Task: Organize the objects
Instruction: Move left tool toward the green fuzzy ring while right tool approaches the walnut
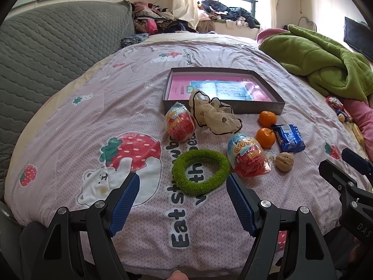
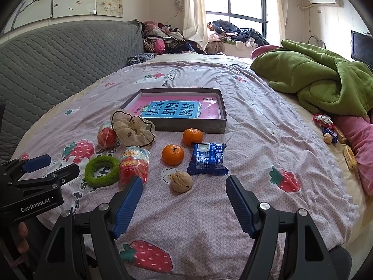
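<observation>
A shallow grey box (image 1: 223,108) (image 2: 186,124) holding a pink and blue book lies on the strawberry bedsheet. In front of it lie a beige scrunchie (image 1: 213,114) (image 2: 132,128), two red wrapped eggs (image 1: 179,123) (image 1: 249,158), a fuzzy green ring (image 1: 201,171) (image 2: 101,170), two tangerines (image 2: 192,136) (image 2: 173,154), a blue snack pack (image 1: 290,137) (image 2: 207,158) and a walnut (image 1: 284,161) (image 2: 181,182). My left gripper (image 1: 183,182) stands open just short of the green ring. My right gripper (image 2: 184,185) is open, with the walnut just beyond its fingertips.
A crumpled green blanket (image 2: 319,81) and a pink cloth (image 2: 359,135) lie at the right, with small wrapped sweets (image 2: 331,128) beside them. A grey quilted headboard (image 1: 53,46) runs along the left. Clothes are piled by the window (image 2: 235,32).
</observation>
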The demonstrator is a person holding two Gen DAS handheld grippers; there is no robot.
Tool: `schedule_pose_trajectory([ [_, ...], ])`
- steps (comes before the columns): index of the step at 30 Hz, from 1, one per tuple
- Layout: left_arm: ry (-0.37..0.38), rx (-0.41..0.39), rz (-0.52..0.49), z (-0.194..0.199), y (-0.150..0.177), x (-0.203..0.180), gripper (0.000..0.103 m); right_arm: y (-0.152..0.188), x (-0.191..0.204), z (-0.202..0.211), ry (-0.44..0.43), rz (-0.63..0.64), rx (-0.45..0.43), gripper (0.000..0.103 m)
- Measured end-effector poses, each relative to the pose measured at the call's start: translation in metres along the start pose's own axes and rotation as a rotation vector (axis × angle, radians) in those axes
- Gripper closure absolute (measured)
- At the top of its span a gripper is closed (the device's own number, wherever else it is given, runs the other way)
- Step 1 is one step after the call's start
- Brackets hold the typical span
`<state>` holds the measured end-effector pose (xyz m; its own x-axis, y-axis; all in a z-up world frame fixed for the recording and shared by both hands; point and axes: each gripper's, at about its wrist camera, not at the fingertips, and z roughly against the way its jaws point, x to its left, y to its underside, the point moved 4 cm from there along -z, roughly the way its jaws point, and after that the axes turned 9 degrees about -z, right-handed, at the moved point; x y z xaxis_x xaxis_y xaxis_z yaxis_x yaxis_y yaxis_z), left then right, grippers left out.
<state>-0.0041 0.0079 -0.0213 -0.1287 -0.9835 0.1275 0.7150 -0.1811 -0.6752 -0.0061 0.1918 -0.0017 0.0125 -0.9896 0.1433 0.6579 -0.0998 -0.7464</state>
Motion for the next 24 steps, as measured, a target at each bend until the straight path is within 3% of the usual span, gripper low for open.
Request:
schedule_pose_trajectory([
  [24,0.025,0.082,-0.016,-0.018,0.012,-0.006,0.025,0.013,0.0,-0.014,-0.011,0.018,0.071,0.03],
])
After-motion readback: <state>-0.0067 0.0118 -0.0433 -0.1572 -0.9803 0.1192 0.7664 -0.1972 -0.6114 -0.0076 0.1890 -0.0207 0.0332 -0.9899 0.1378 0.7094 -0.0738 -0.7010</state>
